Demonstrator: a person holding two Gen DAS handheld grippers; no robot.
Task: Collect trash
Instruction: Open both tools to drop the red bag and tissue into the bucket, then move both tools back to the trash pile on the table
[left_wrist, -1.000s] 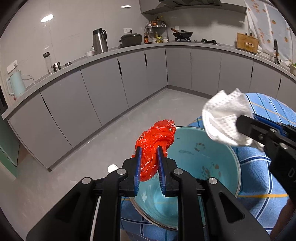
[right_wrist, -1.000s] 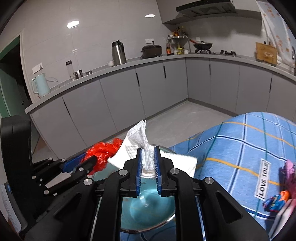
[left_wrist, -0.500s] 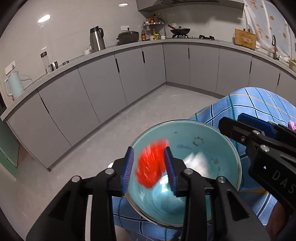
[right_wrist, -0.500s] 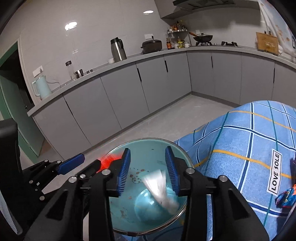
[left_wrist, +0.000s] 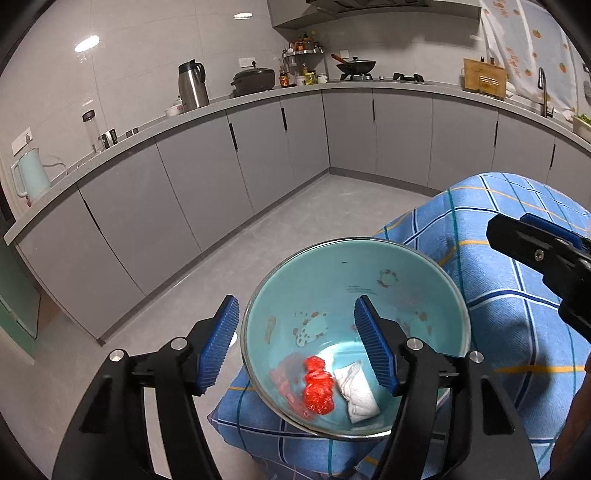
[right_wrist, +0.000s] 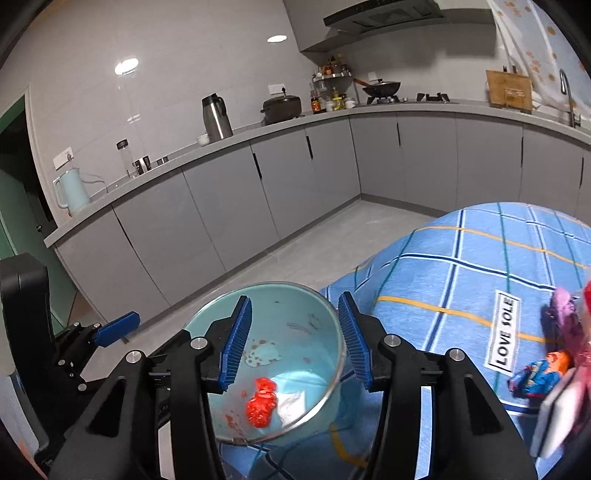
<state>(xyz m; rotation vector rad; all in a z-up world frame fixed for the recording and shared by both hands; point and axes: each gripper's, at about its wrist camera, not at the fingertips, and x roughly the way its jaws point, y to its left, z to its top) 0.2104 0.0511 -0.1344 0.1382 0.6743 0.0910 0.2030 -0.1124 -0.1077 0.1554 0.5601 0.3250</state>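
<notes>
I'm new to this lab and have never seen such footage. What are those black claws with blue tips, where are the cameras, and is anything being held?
Each claw is a handheld two-finger gripper; a person carries one in each hand. A fisheye camera sits on each, looking forward along its fingers, so you get a left and a right view. The left gripper and the right gripper both have their jaws apart and have just been opening; neither holds anything. Below them a teal bowl stands on a blue checked cloth. In the bowl lie a red crumpled wrapper and a white crumpled tissue. More colourful wrappers lie on the cloth in the right view.
</notes>
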